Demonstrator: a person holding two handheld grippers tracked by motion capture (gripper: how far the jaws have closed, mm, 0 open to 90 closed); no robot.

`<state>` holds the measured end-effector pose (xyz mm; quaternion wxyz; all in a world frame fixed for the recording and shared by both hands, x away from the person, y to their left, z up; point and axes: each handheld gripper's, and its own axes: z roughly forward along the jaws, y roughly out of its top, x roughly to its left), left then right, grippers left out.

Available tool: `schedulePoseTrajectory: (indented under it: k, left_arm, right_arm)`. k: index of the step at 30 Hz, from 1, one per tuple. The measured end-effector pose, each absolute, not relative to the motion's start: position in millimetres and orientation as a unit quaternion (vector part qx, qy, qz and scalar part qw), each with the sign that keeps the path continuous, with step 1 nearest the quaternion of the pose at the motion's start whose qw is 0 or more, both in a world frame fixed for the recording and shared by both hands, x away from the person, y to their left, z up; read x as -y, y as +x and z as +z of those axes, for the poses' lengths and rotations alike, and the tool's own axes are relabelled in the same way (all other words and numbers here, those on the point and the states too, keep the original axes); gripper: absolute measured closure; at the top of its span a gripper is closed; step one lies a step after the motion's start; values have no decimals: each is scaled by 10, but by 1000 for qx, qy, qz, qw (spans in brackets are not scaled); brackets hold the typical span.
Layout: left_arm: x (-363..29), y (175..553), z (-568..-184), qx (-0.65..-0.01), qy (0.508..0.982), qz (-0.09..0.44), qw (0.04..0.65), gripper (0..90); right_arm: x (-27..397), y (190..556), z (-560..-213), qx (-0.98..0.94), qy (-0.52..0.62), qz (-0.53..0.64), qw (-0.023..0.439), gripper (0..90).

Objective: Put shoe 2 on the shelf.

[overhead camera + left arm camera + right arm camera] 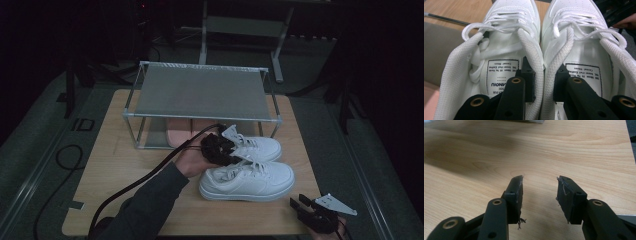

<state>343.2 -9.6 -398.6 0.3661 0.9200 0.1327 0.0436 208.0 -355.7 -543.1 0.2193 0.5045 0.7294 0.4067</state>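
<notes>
Inside the white sneakers [541, 50], left gripper [543, 77] clamps both inner collars; one may slip free. Right gripper [539, 195] apart, idle.

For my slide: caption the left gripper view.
Left tongs pinch the adjoining inner collars of two white sneakers, one jaw inside each.

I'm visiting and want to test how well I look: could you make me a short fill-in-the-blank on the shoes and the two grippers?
1. The left gripper has one jaw inside each ____ shoe.
2. It pinches the two inner collars ____.
3. The right gripper hangs over bare table with nothing ____ its jaws.
4. Behind the shoes stands a metal ____.

Missing words: white; together; between; rack
</notes>
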Motion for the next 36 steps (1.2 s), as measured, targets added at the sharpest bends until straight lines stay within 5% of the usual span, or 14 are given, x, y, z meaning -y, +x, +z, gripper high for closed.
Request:
schedulePoseTrajectory:
  k: [36]
  left_arm:
    - [459, 3497, -3397, -90, 914, 47, 394, 769]
  right_arm:
    - [3537, 2088, -5428, -732, 499, 409, 219, 550]
